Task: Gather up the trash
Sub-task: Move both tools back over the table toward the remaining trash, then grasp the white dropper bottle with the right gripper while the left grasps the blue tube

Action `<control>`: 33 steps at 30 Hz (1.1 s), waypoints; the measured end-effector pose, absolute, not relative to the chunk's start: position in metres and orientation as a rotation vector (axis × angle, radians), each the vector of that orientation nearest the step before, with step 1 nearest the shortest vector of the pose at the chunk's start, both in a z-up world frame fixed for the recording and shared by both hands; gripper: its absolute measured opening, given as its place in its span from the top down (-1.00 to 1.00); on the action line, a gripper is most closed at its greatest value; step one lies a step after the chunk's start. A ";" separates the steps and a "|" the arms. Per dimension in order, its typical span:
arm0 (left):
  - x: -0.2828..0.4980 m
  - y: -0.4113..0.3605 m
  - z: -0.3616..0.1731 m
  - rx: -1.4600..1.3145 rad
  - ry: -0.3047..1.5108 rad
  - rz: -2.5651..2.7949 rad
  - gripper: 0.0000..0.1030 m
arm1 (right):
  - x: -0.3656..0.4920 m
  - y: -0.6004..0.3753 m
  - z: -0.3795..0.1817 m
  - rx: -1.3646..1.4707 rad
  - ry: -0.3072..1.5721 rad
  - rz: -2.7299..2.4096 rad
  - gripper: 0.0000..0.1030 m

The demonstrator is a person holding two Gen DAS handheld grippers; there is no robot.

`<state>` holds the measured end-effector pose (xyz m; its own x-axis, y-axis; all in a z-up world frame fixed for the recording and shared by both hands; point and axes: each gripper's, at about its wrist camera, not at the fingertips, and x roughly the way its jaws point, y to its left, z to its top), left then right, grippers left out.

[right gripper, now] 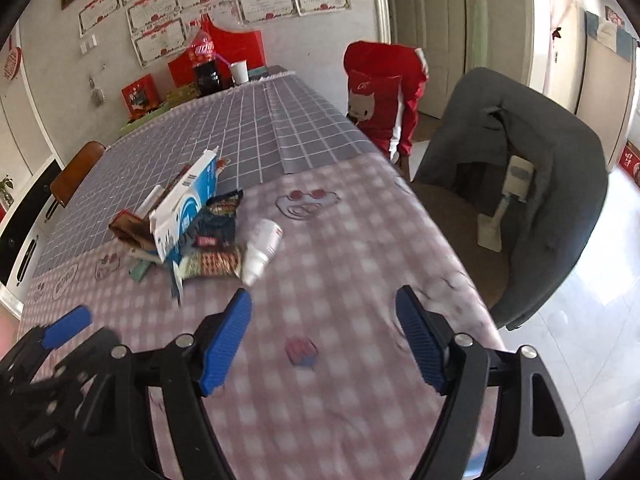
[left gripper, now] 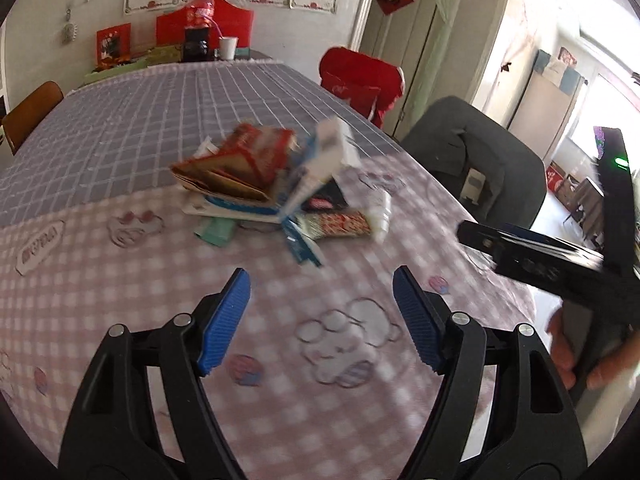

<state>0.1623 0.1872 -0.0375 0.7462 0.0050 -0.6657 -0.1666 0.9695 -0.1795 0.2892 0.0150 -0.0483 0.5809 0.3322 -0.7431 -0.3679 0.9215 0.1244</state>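
The left gripper (left gripper: 322,320) hangs nearest the lens, its blue ribbed fingers (left gripper: 224,322) spread wide with nothing between them, only pink-and-white checked cloth below. The right gripper (right gripper: 324,334) stands the same way, wide apart and empty, above the same cloth near the bench edge. In the left view a hand (left gripper: 576,354) grips the black handle of the right tool.

The long bench (right gripper: 360,240) wears two coverings: a pink checked one with cartoon prints on the near part and a grey grid-patterned cloth (right gripper: 224,128) beyond. The heap of trash (left gripper: 276,184) lies where the two meet, ahead of both grippers and well apart from them: a blue-and-white carton (right gripper: 186,208) tilted on top, red card packaging (left gripper: 248,152), crumpled snack wrappers and a small white bottle (right gripper: 262,250) lying on its side.

A grey upholstered chair (right gripper: 532,184) stands beside the bench, and a chair draped in a red jacket (right gripper: 384,92) further along. At the far end are a cola bottle (right gripper: 204,60) and a white cup (right gripper: 239,72), under framed certificates (right gripper: 256,4) on the wall.
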 end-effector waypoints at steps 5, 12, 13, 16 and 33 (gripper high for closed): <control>0.158 0.213 -0.034 -0.231 0.736 0.135 -0.43 | 0.318 0.054 -0.058 -0.040 0.916 0.460 -0.43; 0.170 0.227 -0.043 -0.278 0.789 0.138 -0.43 | 0.350 0.096 -0.085 -0.066 0.989 0.424 -0.39; 0.173 0.225 -0.044 -0.280 0.798 0.133 -0.43 | 0.351 0.097 -0.088 -0.064 0.997 0.422 -0.19; 0.187 0.214 -0.050 -0.265 0.824 0.114 -0.43 | 0.359 0.095 -0.098 -0.043 1.036 0.436 0.35; 0.274 0.204 -0.089 -0.208 0.939 0.244 0.42 | 0.341 0.028 -0.064 0.050 0.934 0.509 0.53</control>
